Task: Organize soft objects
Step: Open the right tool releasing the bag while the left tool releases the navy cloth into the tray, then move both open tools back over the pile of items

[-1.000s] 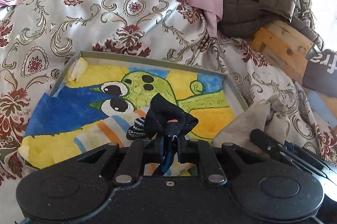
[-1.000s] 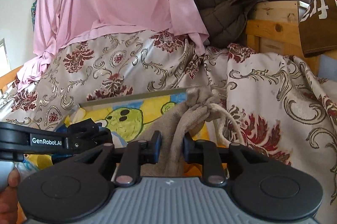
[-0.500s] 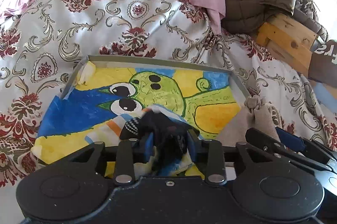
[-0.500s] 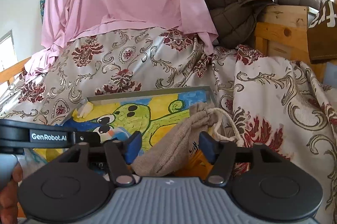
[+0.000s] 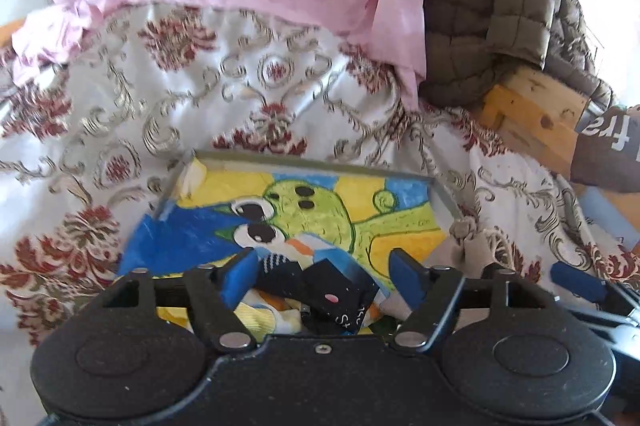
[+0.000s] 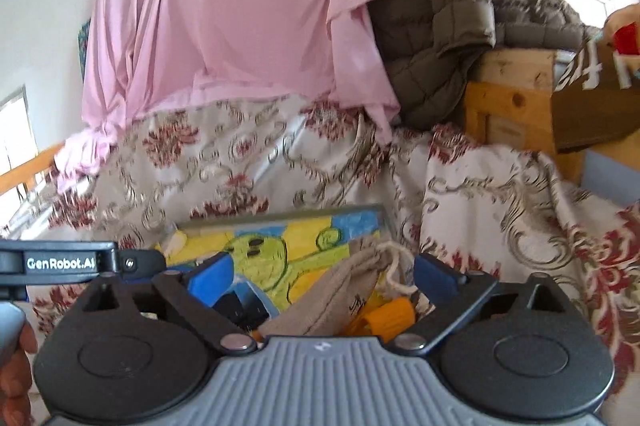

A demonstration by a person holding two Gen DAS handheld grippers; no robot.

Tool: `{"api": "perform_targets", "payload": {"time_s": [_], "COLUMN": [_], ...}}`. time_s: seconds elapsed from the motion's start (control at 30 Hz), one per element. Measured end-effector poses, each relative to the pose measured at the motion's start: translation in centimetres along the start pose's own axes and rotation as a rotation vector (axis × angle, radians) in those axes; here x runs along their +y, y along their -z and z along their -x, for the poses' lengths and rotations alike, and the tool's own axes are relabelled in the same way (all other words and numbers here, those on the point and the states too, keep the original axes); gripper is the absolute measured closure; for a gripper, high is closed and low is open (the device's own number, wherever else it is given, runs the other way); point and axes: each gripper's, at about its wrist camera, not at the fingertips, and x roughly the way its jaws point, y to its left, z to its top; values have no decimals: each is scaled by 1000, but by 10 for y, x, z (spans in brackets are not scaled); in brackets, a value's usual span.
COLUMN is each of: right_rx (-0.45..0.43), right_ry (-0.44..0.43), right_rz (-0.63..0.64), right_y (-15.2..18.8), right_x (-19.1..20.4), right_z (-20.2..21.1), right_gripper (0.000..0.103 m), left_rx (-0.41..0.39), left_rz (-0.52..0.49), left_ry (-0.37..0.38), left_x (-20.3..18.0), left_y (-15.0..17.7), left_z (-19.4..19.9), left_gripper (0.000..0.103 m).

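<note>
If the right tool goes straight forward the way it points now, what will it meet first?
Most likely the beige drawstring cloth pouch lying between the open blue fingers of the right tool, on the tray with the yellow and green cartoon picture. Depth is unclear.

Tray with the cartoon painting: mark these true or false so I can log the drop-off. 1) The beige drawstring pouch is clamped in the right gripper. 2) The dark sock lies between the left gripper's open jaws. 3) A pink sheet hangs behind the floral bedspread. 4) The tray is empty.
1) False. The right gripper has just been opening; the beige drawstring pouch lies between its jaws, not pressed.
2) True. The left gripper has just been opening, and the dark sock sits loose between its jaws.
3) True. The pink sheet hangs above the floral bedspread.
4) False. The tray holds the sock, the pouch and other soft items.
</note>
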Motion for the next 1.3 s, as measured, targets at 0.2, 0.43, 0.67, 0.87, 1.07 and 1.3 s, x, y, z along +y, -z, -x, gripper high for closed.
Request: {"api": "perform_targets", "payload": {"time_s": [0.2,0.43,0.67,0.87,1.07,1.3], "right_rx": [-69,-139,-194,-212,-176,-147], "right_ry": [2,30,24,30,42,56], "right_rz": [-23,-39,-63,-71,-52,-58], "right_y": [-5,2,26,49,71,88], "right_x": [-5,-4,7,23,36,49], "right_z": [37,79,125,161,184,208], "right_gripper": [0,0,0,0,0,0], "left_rx": [-52,-105,-151,-208,-254,-239], "left_rz": [43,57,47,7,-25,-39], "left_ry": [8,3,30,46,27,2], "left_x": [0,4,7,8,17,37], "left_y": [-1,12,28,45,77,112], "left_z": [38,85,132,172,211,240], "left_gripper": [20,9,1,1,1,1]}}
